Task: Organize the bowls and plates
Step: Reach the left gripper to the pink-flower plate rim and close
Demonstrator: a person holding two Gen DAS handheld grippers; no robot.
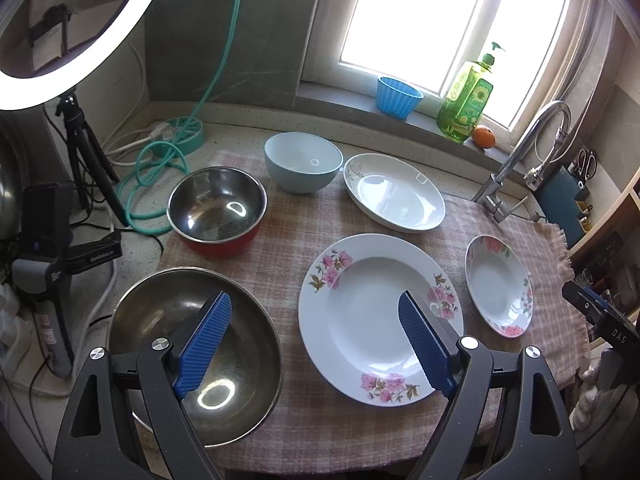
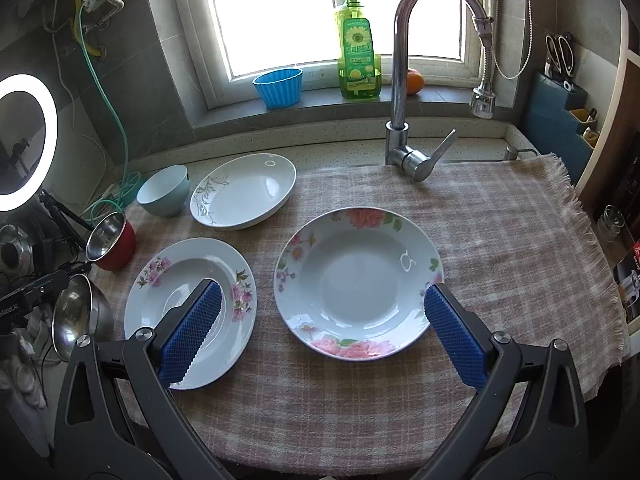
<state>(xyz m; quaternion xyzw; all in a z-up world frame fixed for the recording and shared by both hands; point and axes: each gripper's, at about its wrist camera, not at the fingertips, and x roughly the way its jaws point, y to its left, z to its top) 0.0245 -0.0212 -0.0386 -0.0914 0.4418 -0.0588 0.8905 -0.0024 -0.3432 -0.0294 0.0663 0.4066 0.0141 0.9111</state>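
Large steel bowl (image 1: 192, 356) sat far left on checked cloth (image 1: 292, 232); left gripper (image 1: 316, 320) hovered above, jaws spread, empty. Big floral plate (image 1: 380, 320) beside bowl. Small floral plate (image 2: 358, 282) rightmost, under right gripper (image 2: 322, 312), jaws spread, empty.

The left gripper (image 1: 316, 338) hangs above the counter with its blue-padded fingers (image 1: 204, 338) spread wide and nothing between them. The right gripper (image 2: 322, 334) is likewise parted wide and empty, tilted downward. Part of the right gripper's dark body seems to show at the left view's edge.
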